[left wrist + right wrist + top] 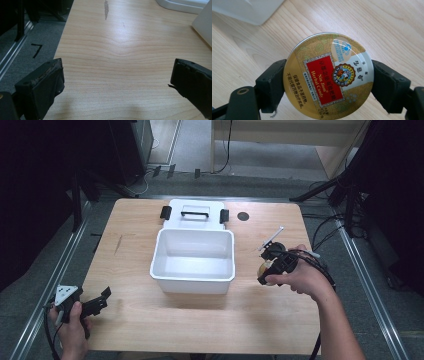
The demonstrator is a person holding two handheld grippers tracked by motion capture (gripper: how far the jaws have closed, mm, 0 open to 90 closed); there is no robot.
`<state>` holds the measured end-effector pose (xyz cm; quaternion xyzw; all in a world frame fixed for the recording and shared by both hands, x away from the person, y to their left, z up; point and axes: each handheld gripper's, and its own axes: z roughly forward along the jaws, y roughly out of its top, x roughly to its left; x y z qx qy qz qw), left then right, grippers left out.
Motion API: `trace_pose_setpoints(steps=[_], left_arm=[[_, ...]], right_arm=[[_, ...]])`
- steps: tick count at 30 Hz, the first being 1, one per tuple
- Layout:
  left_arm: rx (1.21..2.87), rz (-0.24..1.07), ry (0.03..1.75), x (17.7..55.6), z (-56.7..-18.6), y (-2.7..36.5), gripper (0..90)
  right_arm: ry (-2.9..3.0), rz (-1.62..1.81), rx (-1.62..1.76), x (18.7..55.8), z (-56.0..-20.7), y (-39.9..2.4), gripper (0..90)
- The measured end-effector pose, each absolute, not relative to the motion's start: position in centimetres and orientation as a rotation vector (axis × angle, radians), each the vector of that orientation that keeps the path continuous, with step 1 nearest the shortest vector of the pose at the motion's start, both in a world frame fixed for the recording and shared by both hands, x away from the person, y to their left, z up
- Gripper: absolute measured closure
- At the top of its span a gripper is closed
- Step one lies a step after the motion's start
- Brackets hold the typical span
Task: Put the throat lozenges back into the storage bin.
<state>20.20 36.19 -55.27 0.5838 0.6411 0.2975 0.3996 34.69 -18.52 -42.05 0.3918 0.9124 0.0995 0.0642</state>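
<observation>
Candy tin [328, 76] is clamped by right gripper [274, 263] beside white bin [193, 276]; left gripper [117, 86] is held wide over wooden table [210, 315].

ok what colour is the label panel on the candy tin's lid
Red, with gold lettering, on the candy tin's gold lid; clearest in the right gripper view.

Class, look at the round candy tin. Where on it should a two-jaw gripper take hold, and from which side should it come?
Grip the candy tin across its full width, one jaw on each opposite edge of the rim, as the right gripper does now. The flat round lid gives no purchase and the side is low, so probably come in along the lid face, jaws straddling the widest part.
</observation>
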Motion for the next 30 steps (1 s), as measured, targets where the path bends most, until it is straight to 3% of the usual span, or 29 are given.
trace_pose_setpoints(steps=[30], left_arm=[[1.486,0.74,1.612,20.3,-55.3,36.2,0.0]], right_arm=[[2.777,0.325,1.155,37.7,-37.6,-14.1,20.5]])
